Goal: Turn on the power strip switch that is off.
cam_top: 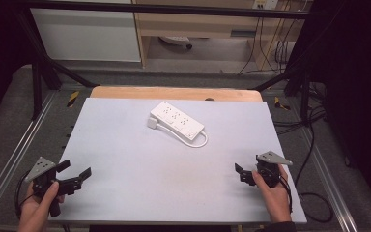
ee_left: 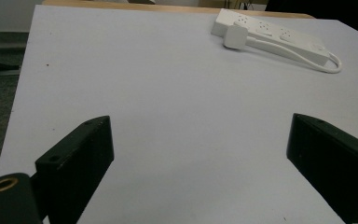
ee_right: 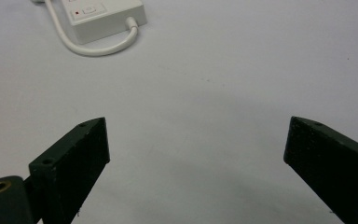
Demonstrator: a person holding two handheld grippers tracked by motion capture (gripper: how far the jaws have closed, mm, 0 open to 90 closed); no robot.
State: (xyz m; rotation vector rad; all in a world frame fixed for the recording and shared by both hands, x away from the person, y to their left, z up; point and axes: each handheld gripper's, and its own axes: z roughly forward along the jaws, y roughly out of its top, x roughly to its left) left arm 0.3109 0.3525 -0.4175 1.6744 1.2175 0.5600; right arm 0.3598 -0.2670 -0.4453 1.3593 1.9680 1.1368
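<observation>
A white power strip (cam_top: pixel 177 120) lies slantwise on the far middle of the pale grey table (cam_top: pixel 125 164), its white cable (cam_top: pixel 198 143) looped at the near end and its plug (cam_top: pixel 152 123) resting against its far-left end. The left gripper view shows the strip (ee_left: pixel 279 37) and plug (ee_left: pixel 235 36) far off at top right. The right gripper view catches the strip's switch end (ee_right: pixel 103 16) and cable (ee_right: pixel 91 49) at top left. My left gripper (cam_top: pixel 75 172) is open near the front left corner. My right gripper (cam_top: pixel 241 170) is open near the front right. Both hold nothing.
A wooden strip (cam_top: pixel 174 93) runs along the table's far edge. Black frame posts (cam_top: pixel 36 82) stand at the far corners, and cables (cam_top: pixel 314 145) trail on the floor to the right. A cabinet (cam_top: pixel 198 29) stands beyond the table.
</observation>
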